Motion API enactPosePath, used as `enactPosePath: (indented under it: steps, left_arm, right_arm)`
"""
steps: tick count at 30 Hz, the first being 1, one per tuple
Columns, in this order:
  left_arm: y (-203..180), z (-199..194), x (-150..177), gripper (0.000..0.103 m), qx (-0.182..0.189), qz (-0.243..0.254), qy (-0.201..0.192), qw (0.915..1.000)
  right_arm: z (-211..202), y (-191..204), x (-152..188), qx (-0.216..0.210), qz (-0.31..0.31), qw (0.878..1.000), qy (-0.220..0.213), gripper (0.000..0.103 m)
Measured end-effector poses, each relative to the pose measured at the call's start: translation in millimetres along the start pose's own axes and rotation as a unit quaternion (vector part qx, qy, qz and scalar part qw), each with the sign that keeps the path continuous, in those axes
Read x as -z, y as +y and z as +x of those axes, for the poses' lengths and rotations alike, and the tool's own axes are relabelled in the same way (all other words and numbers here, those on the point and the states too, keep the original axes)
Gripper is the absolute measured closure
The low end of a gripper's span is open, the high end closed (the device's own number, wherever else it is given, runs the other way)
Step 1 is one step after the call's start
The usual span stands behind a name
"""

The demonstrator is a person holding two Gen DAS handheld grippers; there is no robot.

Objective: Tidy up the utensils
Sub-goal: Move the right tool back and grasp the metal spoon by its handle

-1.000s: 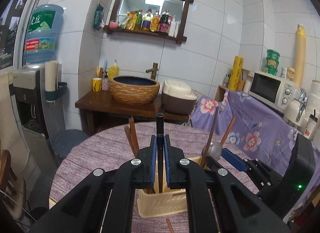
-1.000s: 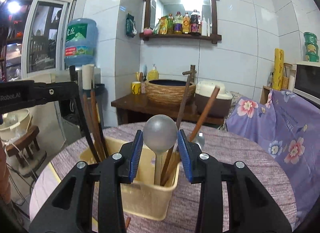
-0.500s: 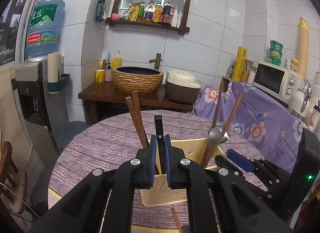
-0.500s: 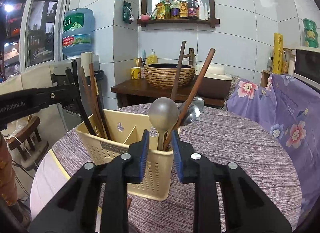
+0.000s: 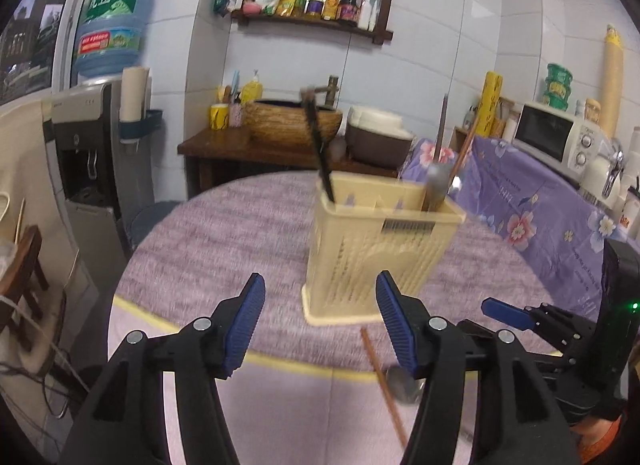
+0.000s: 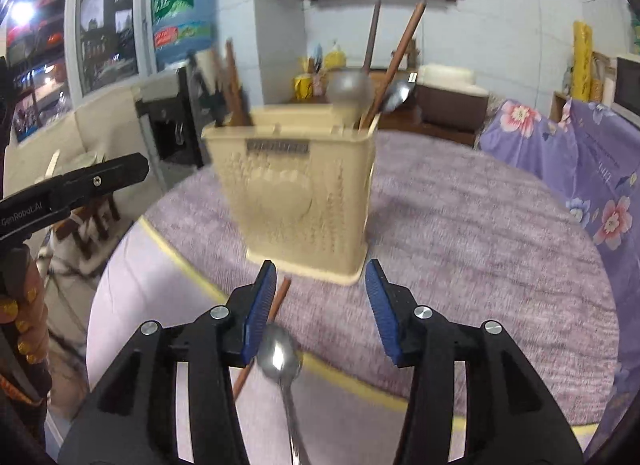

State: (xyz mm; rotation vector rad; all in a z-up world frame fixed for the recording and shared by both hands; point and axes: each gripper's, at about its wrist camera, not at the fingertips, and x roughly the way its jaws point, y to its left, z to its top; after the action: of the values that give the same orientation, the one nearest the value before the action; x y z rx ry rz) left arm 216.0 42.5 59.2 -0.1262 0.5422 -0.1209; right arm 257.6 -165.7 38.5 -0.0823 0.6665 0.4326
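A beige plastic utensil holder [image 5: 376,253] [image 6: 304,193] stands on the round purple table. It holds dark chopsticks [image 5: 320,153] on its left side and spoons [image 6: 350,87] with wooden sticks on its right. A metal spoon [image 6: 280,361] and a brown chopstick [image 5: 384,377] [image 6: 264,341] lie on the table in front of the holder. My left gripper [image 5: 320,329] is open and empty, short of the holder. My right gripper [image 6: 320,309] is open and empty, above the loose spoon; it also shows in the left wrist view [image 5: 508,311].
The table's yellow-trimmed front edge [image 5: 280,361] is near. A water dispenser [image 5: 96,137] stands at the left. A wooden counter with a basin [image 5: 288,125] stands behind. A floral-covered counter with a microwave [image 5: 556,141] is at the right.
Both grippers opened, letting go of the black utensil and the spoon in the holder, and pulled back toward the table's front edge. The loose spoon and chopstick came into view.
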Motion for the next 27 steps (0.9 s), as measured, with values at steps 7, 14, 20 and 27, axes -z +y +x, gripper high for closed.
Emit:
enactPosePath:
  steps: [7,14,20,27]
  left_arm:
    - [6.1,6.4,52.4,0.045,0.002,-0.010,0.069,0.9976]
    - [7.1,9.1,74.6,0.045,0.003,-0.013,0.094,0.9955]
    - [7.0,6.5,73.9,0.045,0.003,-0.009,0.090,0.9959]
    - [10.9,6.8,74.8,0.045,0.001,-0.015,0.092,0.9956]
  right_arm:
    - [21.9,11.1,48.5,-0.037,-0.021,0.996,0.083,0.056]
    - [38.6,20.4,55.3,-0.038,-0.049,0.991,0.120,0.056]
    - [57.4,29.2,41.4,-0.033,-0.069,0.989,0.129,0.056]
    - [71.7,33.8,26.7,-0.030,-0.066,0.989,0.130,0.061]
